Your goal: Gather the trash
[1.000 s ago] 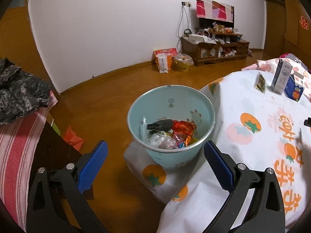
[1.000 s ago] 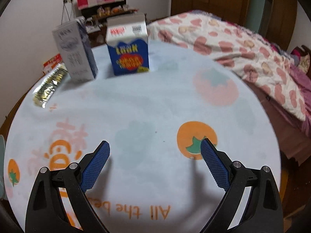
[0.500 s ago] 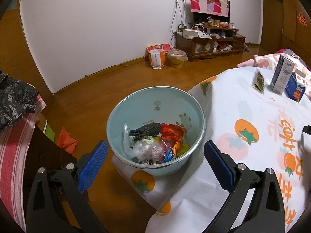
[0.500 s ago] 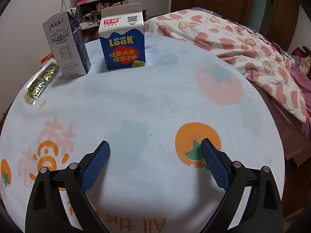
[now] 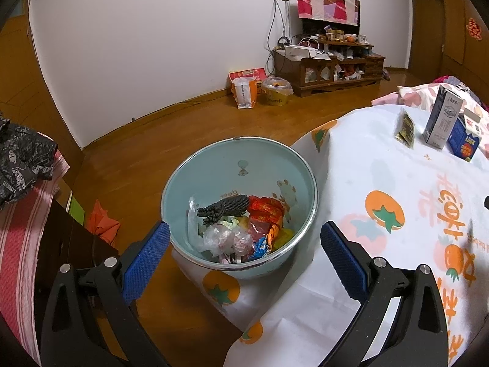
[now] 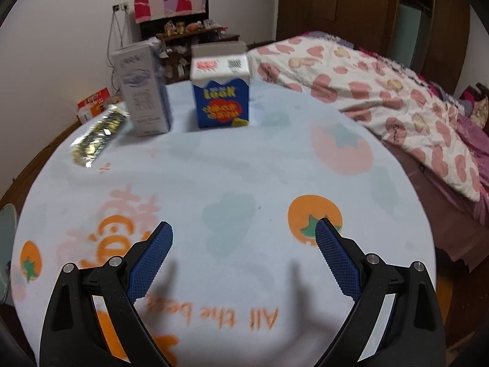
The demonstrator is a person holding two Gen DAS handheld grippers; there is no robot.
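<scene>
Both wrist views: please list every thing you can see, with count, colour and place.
bin: 1, pale green, on the floor at the table edge, holds mixed wrappers
table: 1, round, white cloth with orange fruit print
tall carton: 1, white and blue, upright at the far side of the table
short carton: 1, blue with white top, upright, right of the tall carton
sachet: 1, gold, flat, left of the tall carton
bed: 1, cream quilt with pink hearts, right of the table
cabinet: 1, brown wood, by the far wall
left gripper: 1, black with blue pads, open, over the bin
right gripper: 1, same colours, open, over the table
</scene>
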